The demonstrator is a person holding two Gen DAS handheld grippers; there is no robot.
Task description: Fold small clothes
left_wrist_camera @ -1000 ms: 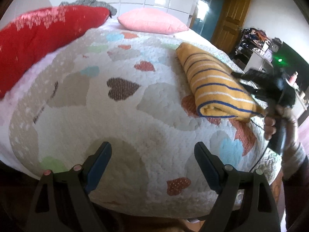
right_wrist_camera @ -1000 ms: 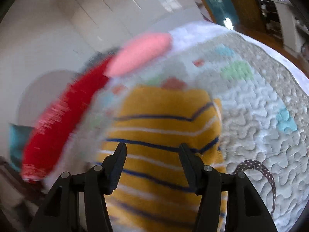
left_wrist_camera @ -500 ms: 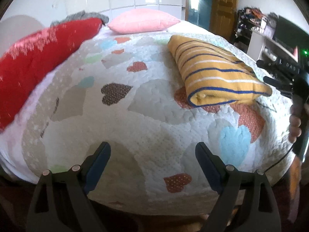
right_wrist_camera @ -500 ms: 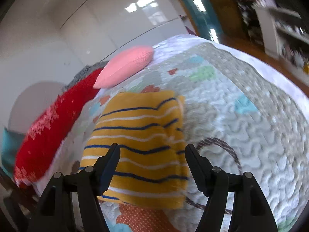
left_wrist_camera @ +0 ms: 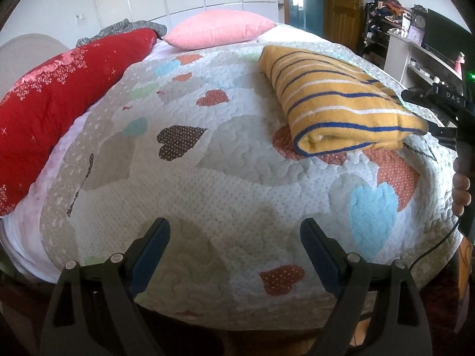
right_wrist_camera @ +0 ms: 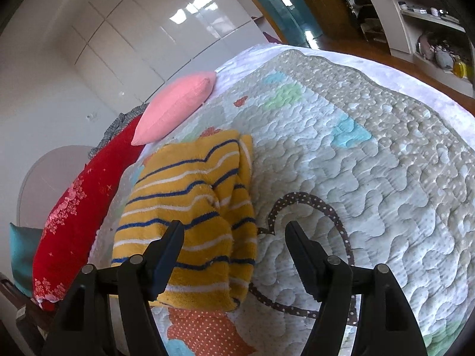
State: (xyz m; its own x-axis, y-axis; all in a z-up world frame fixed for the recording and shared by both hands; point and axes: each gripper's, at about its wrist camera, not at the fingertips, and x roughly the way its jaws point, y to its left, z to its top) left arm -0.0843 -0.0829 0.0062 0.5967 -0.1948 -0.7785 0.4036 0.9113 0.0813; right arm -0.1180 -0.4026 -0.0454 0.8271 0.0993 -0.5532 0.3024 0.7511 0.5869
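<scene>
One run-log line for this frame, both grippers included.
yellow blue-striped fleece garment: folded on heart-patterned quilt | left gripper: open, empty | right gripper: open, empty, jaws just widened

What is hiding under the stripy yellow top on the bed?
The folded yellow striped top lies on the heart quilt. An orange dotted heart peeks out from under its near edge. Whatever else the quilt shows beneath it is covered.

Bright daylight, sharp focus, fisheye-bent dark corners.

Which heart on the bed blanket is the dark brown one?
The brown white-dotted fabric heart on the quilt's left-middle; the other hearts are orange or blue.
</scene>
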